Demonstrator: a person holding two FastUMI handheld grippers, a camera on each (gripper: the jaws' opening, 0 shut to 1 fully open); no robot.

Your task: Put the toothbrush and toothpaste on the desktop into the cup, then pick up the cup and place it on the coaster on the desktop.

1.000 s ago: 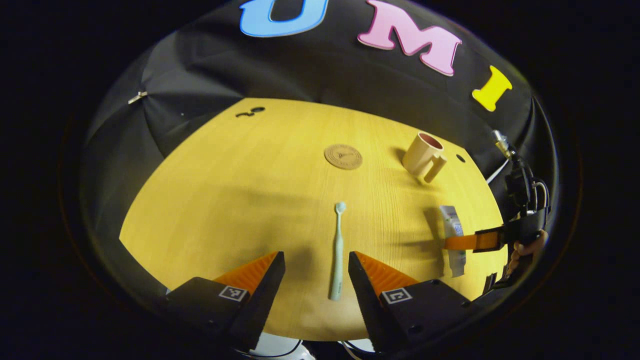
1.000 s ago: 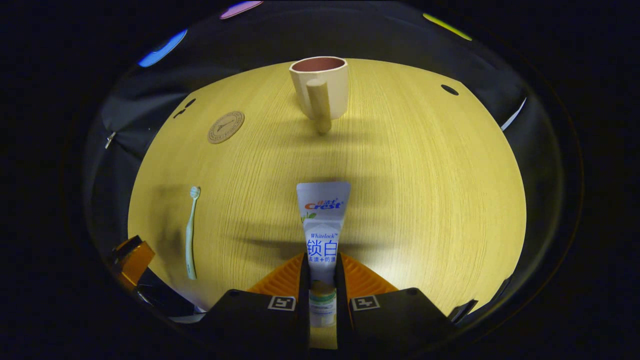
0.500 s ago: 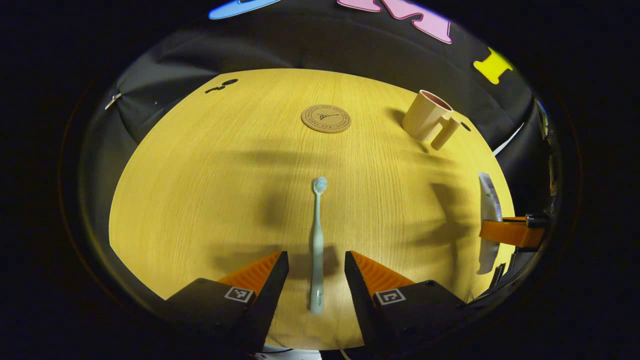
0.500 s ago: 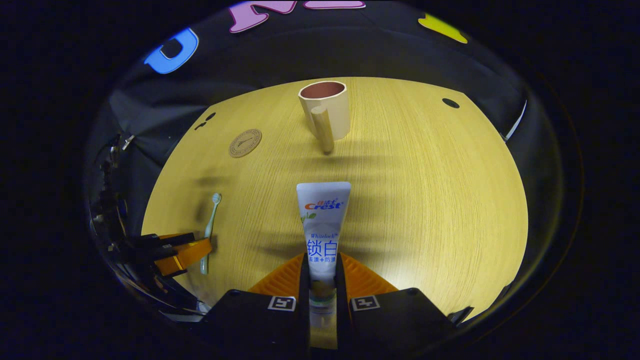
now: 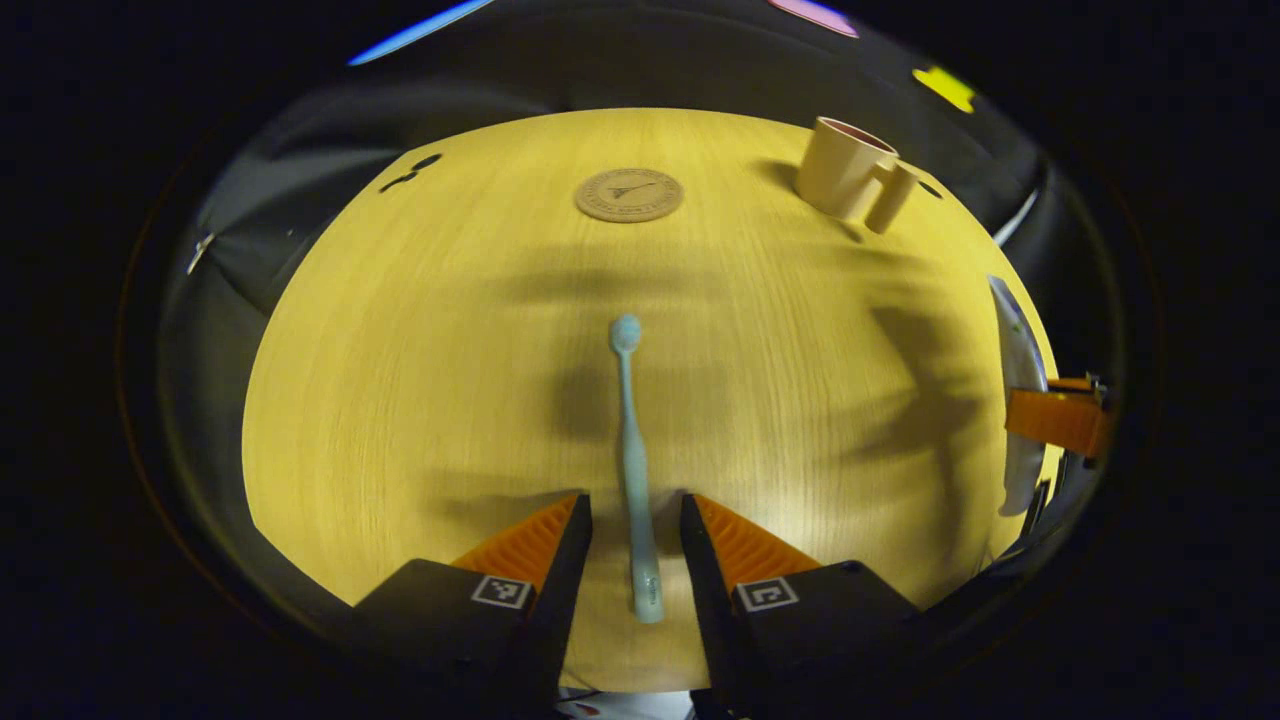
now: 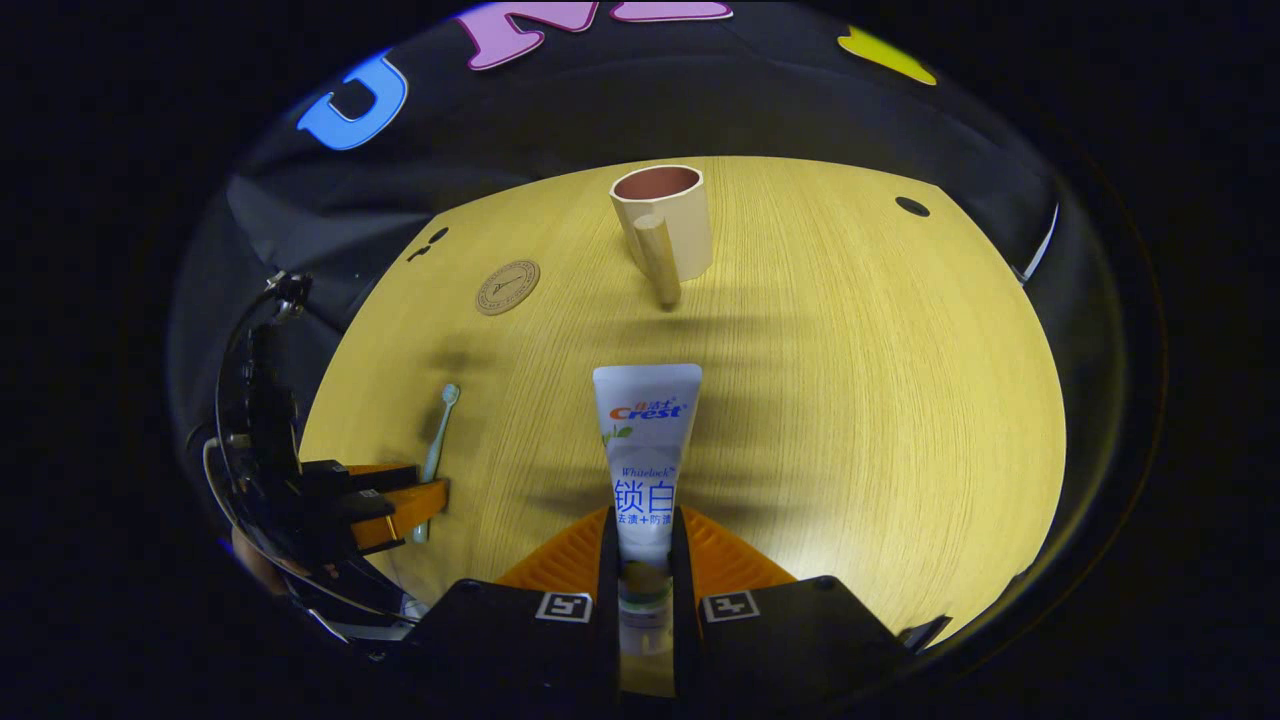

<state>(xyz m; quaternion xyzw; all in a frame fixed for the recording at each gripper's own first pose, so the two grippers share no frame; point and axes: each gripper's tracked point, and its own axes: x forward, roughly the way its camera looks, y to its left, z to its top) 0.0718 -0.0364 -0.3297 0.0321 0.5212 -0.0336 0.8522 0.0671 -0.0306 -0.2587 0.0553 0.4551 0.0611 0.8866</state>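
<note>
right gripper (image 6: 645, 540) has both fingers clamped on the toothpaste (image 6: 646, 440), tube sticking out ahead above the desktop (image 6: 850, 400). left gripper (image 5: 633, 530) has its fingers apart, one on each side of the toothbrush (image 5: 632, 440) handle, which lies flat on the wood, not touching it as far as i can tell. farther back the coaster (image 5: 629, 194) sits bare, cup (image 5: 845, 180) upright well off to its right.

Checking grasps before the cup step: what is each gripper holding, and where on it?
Right gripper is shut on the toothpaste near its cap end. Left gripper straddles the toothbrush handle, open.
</note>
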